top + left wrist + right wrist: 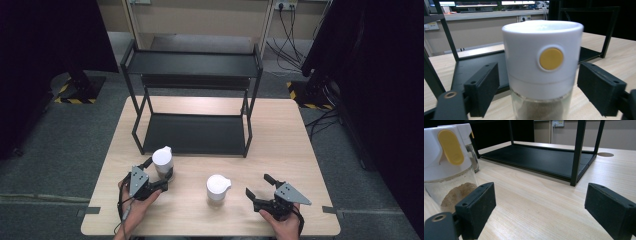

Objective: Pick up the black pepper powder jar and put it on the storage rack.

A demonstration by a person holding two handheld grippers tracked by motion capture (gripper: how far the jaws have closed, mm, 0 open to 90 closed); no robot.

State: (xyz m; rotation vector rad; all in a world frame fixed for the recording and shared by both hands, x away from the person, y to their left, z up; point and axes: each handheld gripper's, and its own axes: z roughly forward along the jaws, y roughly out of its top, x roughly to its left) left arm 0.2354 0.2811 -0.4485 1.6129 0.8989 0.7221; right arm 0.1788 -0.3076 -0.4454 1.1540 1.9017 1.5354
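Observation:
Two glass jars with white lids and brown powder inside stand on the wooden table [285, 140]. The left jar [162, 159] [541, 67], with a round yellow button on its lid, stands between the jaws of my left gripper [160, 169] [537, 85]. A narrow gap shows at the left pad, so the pads do not press on the jar. The right jar [218, 189] [449, 170] stands just left of my right gripper [257, 184] [539, 205]. That gripper is open, with only bare table between its jaws.
A black two-shelf metal rack [192, 132] stands at the back middle of the table, both shelves bare. Its lower shelf [541, 160] lies just beyond the jars. Grey carpet surrounds the table, with cables at the back right.

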